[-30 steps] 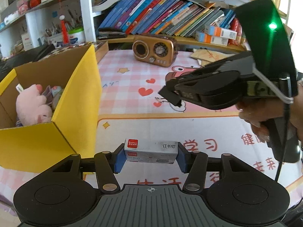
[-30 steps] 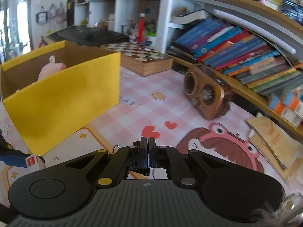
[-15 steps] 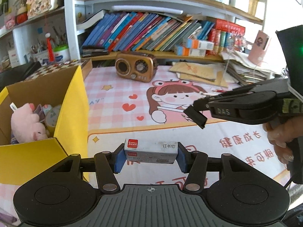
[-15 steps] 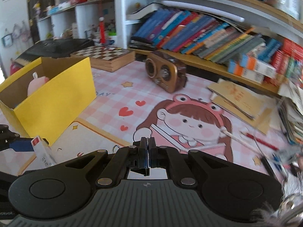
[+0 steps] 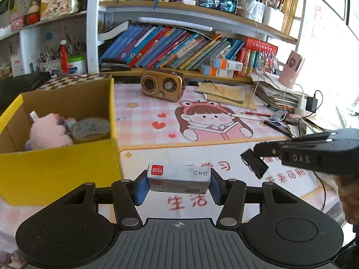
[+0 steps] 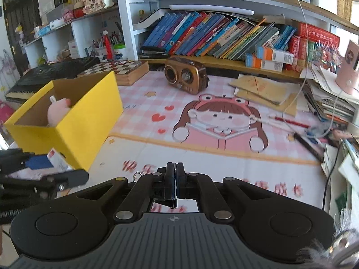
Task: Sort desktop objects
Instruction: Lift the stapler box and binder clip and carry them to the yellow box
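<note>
My left gripper (image 5: 178, 186) is shut on a grey box of staples (image 5: 178, 179) with a red label, held above the mat just right of the yellow cardboard box (image 5: 58, 163). The box holds a pink plush toy (image 5: 48, 133) and a tape roll (image 5: 90, 129). My right gripper (image 6: 174, 179) is shut on a black binder clip (image 6: 167, 198) whose wire loop (image 6: 137, 175) shows at its left. It hangs over the mat to the right in the left wrist view (image 5: 254, 164). The staples box also shows in the right wrist view (image 6: 57, 160).
A brown retro radio (image 5: 162, 86) stands at the back of the pink cartoon mat (image 5: 202, 121). Pens and a pencil (image 6: 289, 121) lie at the mat's right, by paper stacks (image 6: 332, 103) and cables. A chessboard (image 6: 112, 68) sits behind the yellow box. Bookshelves line the back.
Both grippers have pulled back and risen, so more of the desk shows. The right gripper with its clip has moved right and lower in the left wrist view. Both grips are unchanged.
</note>
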Demonstrator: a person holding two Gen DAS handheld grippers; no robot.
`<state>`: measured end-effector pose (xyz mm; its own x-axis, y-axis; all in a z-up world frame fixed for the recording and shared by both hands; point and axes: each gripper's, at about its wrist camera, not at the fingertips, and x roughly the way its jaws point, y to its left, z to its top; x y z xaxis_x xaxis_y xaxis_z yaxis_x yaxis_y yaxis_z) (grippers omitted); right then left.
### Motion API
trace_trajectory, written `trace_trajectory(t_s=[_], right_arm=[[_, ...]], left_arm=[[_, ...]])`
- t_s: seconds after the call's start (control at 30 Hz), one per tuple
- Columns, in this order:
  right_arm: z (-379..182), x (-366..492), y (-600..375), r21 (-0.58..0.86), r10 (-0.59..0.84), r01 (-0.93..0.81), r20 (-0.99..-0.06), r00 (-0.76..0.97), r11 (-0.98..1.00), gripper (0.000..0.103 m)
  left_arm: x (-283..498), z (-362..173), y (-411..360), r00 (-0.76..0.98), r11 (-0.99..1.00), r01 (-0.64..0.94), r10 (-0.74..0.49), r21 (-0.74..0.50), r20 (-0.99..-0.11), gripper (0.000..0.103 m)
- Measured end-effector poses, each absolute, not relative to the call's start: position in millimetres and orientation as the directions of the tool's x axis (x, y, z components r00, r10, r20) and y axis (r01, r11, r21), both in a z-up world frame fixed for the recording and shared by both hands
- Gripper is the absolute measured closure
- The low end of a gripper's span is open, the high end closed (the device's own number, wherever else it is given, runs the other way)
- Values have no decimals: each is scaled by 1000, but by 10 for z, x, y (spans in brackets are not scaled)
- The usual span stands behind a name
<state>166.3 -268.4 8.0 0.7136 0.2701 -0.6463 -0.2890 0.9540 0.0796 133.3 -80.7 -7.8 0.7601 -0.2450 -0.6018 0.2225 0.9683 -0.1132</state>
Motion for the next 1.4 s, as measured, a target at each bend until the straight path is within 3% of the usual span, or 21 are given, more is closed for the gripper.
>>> trace_trajectory(t_s=[0.23,0.77,1.4], right_arm=[[67,1219,-2353,69,254,-277,-650,716,958,101],[-59,520,-1663,116,303,-311,-684,664,943,101],[6,334,-1138,93,382,-442,-679,627,892,101]], left_arm=[[955,-34,-526,769,967,250,-225,-43,-598,50],[281,-96,105,751,972,227,-208,-51,-627,50],[-105,-51,586,785,992,99,-123,-74,-607,50]])
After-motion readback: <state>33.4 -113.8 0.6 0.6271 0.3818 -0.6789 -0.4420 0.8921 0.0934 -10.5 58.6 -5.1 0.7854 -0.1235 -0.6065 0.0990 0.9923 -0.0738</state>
